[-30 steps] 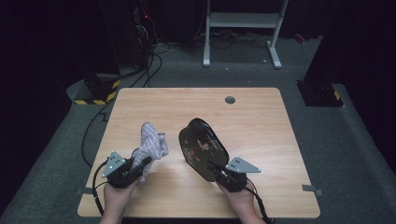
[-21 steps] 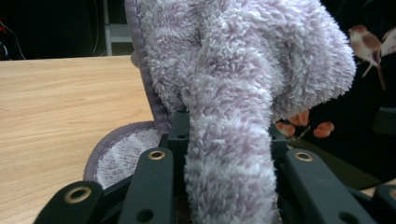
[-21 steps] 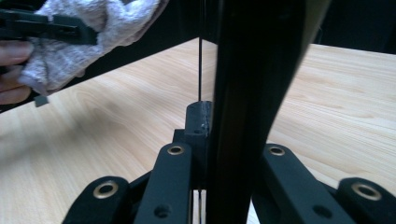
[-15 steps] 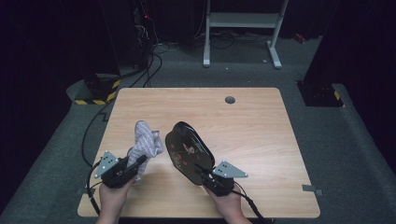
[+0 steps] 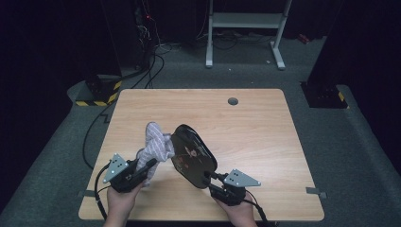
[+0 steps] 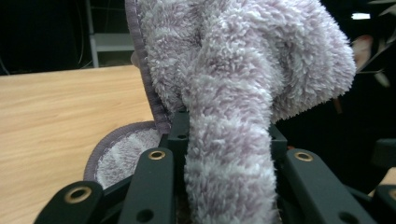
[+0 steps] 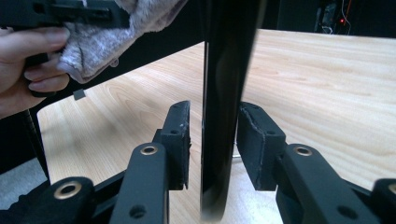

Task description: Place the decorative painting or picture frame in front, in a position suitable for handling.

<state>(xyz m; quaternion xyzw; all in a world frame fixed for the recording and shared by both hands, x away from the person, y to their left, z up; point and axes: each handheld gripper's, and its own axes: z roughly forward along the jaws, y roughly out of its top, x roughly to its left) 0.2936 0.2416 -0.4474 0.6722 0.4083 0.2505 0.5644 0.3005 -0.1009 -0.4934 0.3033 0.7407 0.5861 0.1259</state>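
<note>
1. High view: the dark plate (image 5: 193,156) shows a small printed mark on its face and stands tilted above the table (image 5: 265,132), the lilac towel (image 5: 156,146) touching its 9 o'clock rim.
2. Right gripper view shows that plate (image 7: 224,93) edge-on, between the right gripper (image 7: 212,135) pads, held.
3. Left gripper (image 6: 224,154) clamps the towel (image 6: 243,79), which bulges past its fingers.

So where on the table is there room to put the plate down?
The table has bare wood across its back half around the small round hole, and down the right side past the plate. The near-left is crowded: the towel touches the plate there, with the left gripper and right gripper close.
</note>
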